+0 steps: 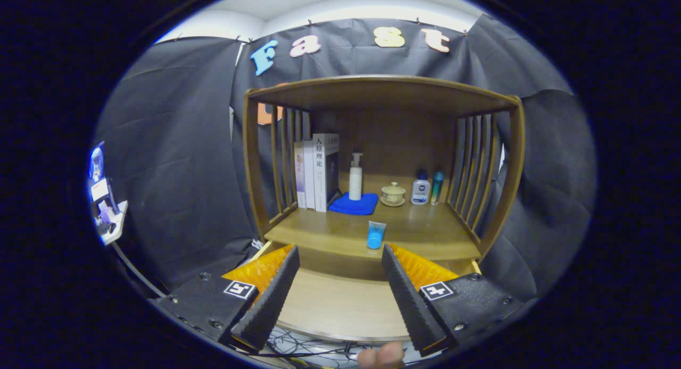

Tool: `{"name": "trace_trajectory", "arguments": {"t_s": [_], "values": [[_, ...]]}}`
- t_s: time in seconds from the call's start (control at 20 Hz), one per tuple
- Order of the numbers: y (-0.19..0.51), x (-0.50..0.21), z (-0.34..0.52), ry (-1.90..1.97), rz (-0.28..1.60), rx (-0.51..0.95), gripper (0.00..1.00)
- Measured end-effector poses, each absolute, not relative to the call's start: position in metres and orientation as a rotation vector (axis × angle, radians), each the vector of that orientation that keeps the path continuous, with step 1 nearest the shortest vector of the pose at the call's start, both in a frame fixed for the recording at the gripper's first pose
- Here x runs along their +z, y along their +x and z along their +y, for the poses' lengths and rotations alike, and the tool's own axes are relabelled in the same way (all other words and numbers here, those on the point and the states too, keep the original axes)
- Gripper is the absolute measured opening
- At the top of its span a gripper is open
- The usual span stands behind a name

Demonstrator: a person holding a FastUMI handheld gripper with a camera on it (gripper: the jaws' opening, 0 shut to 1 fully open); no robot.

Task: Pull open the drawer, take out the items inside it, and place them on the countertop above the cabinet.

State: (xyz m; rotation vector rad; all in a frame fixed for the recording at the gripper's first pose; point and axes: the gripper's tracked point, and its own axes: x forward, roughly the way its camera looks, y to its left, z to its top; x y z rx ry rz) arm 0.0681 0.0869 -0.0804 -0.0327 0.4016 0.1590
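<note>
The wooden cabinet's drawer stands pulled out below the countertop, and its visible floor looks bare. A small blue tube lies on the countertop's front edge, just ahead of the fingers and closer to the right one. My gripper hovers over the drawer, open, with nothing between its fingers.
At the back of the countertop stand several books, a white pump bottle on a folded blue cloth, a lidded cup on a saucer, and two small bottles. Slatted wooden sides and a top shelf enclose it. Cables lie on the floor below.
</note>
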Motion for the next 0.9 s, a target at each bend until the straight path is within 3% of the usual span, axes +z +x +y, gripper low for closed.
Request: {"name": "trace_trajectory", "arguments": {"t_s": [0.5,0.7,0.9], "values": [[0.01,-0.152,0.092,-0.028,0.364,0.221,1.0],[-0.01,-0.159,0.075,-0.054,0.201,0.158,0.99],[-0.025,-0.203,0.065,-0.076,0.196,0.103,0.99]]}}
